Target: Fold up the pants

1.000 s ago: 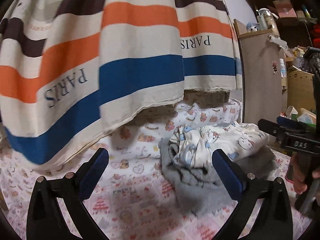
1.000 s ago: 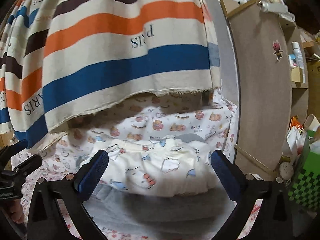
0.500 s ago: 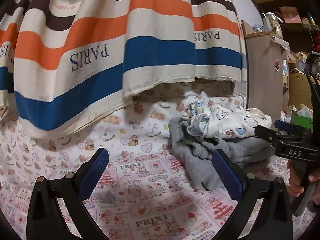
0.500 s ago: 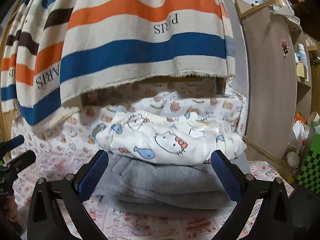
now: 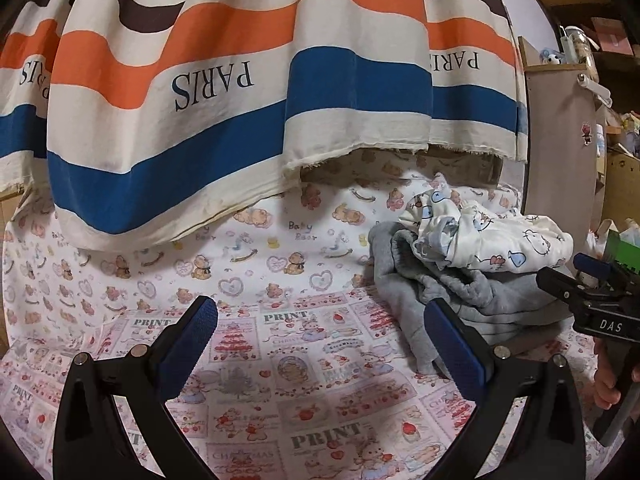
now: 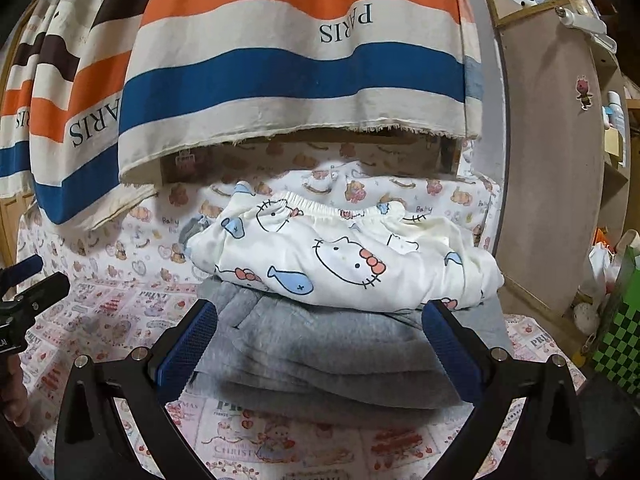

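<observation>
Left wrist view: left tongs (image 5: pixel 320 344) apart and empty, hovering over bare printed sheet (image 5: pixel 280 360) at lower centre. Pile sits right of centre: white cartoon-print pants (image 5: pixel 492 240) bunched on top of grey pants (image 5: pixel 472 300), which spill toward the left tongs' right pad. Right tongs (image 5: pixel 576 276) poke in from the right edge, close to the pile; from here cannot tell if they touch it. Striped curtain (image 5: pixel 240 80) hangs across the top half. Right wrist view: right tongs (image 6: pixel 320 344) apart, nothing clamped, pads straddling the front edge of the grey pants (image 6: pixel 320 356) at lower centre. White pants (image 6: pixel 344 260) lie on top at centre frame, roughly folded, elastic waistband (image 6: pixel 332 204) along the far edge. Left tongs (image 6: pixel 32 280) visible at left edge, well apart from the pile. Handling, judged: both pieces are soft, light and floppy, no stiffness, so they will sag and unfold if lifted by one point. The grey looks thicker and fleecy, should grip well; the white is thinner and may slide off the grey. Best hold is likely the waistband corners or hem, one tong each side, pinching both layers.
</observation>
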`<state>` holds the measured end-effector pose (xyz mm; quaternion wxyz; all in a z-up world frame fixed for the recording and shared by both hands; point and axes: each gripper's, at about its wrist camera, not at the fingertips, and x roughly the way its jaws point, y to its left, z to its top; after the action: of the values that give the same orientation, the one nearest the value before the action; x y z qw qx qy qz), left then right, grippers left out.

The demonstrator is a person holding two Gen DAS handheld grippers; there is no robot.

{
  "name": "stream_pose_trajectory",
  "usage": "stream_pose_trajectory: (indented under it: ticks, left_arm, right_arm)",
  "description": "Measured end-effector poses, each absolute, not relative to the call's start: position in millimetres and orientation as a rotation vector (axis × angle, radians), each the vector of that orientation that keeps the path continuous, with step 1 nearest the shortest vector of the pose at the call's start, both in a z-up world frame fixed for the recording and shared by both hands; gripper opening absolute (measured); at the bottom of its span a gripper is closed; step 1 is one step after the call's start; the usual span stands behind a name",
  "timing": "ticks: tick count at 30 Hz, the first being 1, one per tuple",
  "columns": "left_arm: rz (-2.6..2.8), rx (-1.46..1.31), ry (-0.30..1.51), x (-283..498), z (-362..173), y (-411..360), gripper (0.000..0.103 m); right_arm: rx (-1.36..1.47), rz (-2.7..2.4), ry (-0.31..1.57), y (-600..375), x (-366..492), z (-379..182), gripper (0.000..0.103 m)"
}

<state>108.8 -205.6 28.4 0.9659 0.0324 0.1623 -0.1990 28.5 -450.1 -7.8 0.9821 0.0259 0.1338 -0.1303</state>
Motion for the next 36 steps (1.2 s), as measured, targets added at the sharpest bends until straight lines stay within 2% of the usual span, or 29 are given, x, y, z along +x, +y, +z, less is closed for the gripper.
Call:
stream_pose_trajectory:
  ticks: [36]
  left_arm:
    - [-0.39,0.07,0.344,109.9,27.4,-203.1,0.103]
  right_arm:
    - [0.026,-0.268,0.217,-444.4,18.1,-4.8,0.103]
